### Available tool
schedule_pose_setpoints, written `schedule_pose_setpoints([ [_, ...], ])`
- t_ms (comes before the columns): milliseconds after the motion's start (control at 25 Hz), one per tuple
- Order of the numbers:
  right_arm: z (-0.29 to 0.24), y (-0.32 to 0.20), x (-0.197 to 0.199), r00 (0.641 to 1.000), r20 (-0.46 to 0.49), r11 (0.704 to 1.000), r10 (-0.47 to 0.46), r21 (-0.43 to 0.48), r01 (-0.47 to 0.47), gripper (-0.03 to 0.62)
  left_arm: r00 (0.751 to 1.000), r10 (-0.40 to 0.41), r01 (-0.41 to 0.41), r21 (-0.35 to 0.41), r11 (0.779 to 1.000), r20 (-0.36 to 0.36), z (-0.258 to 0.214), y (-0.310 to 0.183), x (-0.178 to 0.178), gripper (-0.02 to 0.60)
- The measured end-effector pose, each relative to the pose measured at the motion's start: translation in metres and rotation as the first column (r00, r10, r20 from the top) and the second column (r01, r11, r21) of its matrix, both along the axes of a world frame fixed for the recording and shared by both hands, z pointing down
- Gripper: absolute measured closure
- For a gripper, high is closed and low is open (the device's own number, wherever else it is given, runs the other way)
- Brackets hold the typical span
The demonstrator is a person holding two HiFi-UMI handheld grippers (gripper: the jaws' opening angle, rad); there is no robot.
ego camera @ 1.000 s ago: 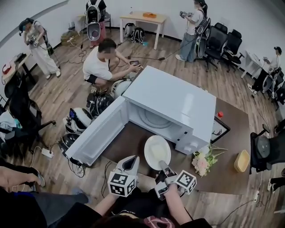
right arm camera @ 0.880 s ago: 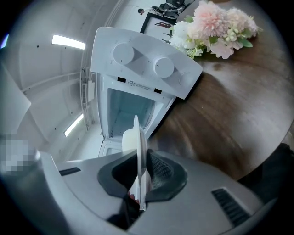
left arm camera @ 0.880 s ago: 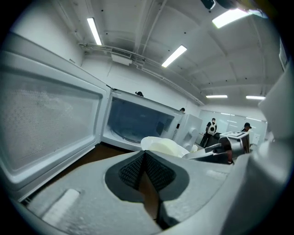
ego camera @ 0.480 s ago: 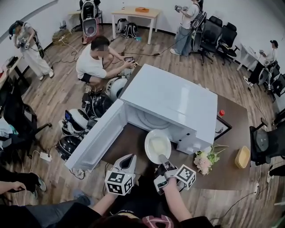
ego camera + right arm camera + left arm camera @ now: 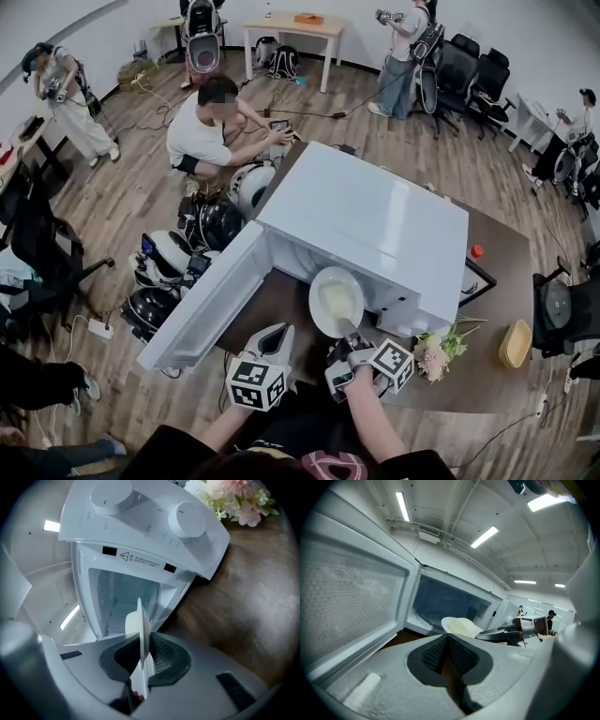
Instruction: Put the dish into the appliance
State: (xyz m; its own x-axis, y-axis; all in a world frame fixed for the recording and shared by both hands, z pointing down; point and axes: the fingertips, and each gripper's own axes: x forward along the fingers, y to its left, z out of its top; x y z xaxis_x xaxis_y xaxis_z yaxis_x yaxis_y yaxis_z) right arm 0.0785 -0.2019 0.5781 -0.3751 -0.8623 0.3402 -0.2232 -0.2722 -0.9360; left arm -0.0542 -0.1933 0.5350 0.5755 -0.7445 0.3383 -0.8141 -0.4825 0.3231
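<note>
One rim pinch by my right tongs [image 5: 349, 330] holds the round white ceramic dish [image 5: 336, 300] at the open mouth of the boxy white microwave [image 5: 375, 220]; it may sag and clip the frame. My left tongs [image 5: 278, 337] are closed, empty.

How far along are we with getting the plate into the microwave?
Done: the microwave has its door open, and the right hand-held gripper is shut on the plate by its rim. In hand: the plate hangs at the mouth of the opening. Left: carry it inside, set it down, let go, and probably close the door.
</note>
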Motion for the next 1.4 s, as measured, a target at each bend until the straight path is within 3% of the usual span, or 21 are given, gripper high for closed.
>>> schedule_pose_setpoints([
  [800, 0.019, -0.050, 0.006, 0.993, 0.076, 0.993, 0.091, -0.081, -0.084, 0.543, 0.999, -0.032, 0.034, -0.047, 0.998, 0.022, 0.012, -0.018, -0.006, 0.572],
  [1400, 0.025, -0.073, 0.008, 0.994, 0.049, 0.991, 0.098, -0.092, -0.093, 0.548, 0.999, -0.029, 0.030, -0.057, 0.998, 0.017, 0.015, -0.025, -0.003, 0.572],
])
